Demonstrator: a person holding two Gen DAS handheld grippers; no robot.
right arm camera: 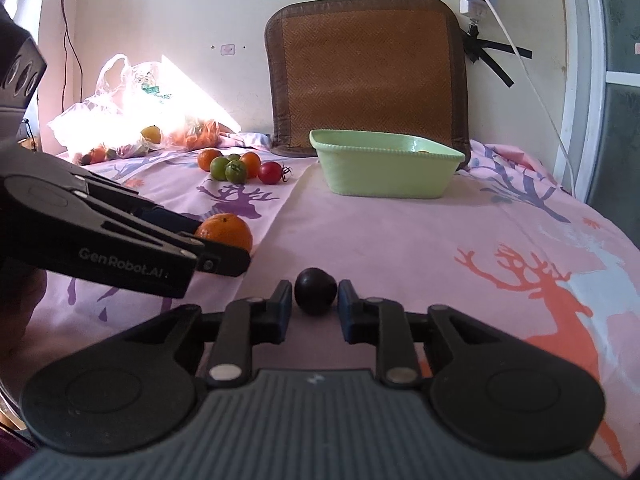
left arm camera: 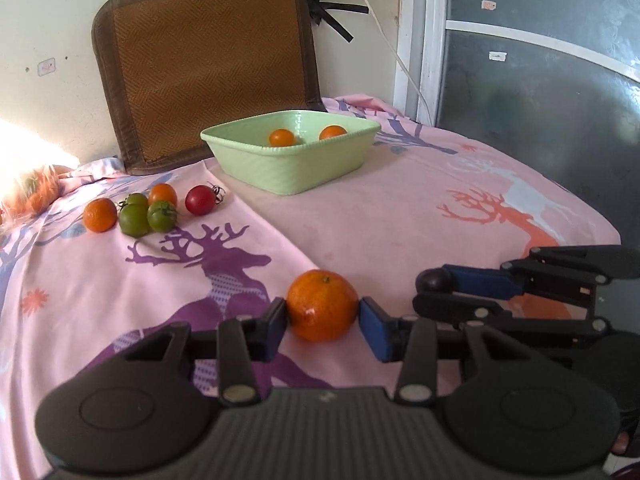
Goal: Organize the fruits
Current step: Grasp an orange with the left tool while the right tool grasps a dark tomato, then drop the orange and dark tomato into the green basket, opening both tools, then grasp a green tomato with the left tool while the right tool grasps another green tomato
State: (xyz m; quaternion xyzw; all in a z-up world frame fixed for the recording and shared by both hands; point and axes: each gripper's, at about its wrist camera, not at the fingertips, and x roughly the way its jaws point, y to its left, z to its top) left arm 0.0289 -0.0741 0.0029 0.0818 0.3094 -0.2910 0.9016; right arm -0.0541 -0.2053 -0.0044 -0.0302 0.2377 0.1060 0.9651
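Note:
My left gripper (left arm camera: 322, 322) is shut on an orange tangerine (left arm camera: 322, 305), both pads touching its sides, low over the pink cloth. It also shows in the right wrist view (right arm camera: 226, 231). My right gripper (right arm camera: 313, 304) has its pads closed against a dark plum (right arm camera: 315, 290), also seen in the left wrist view (left arm camera: 434, 281). A light green dish (left arm camera: 292, 156) stands further back holding two tangerines (left arm camera: 281, 137). A loose group of tangerines, green tomatoes (left arm camera: 134, 218) and a red tomato (left arm camera: 200, 199) lies far left.
A brown woven cushion (left arm camera: 208, 64) leans on the wall behind the dish. A plastic bag of fruit (right arm camera: 132, 120) sits at the far left by the wall. A white cable (left arm camera: 384, 36) hangs at the right; the table edge drops off right.

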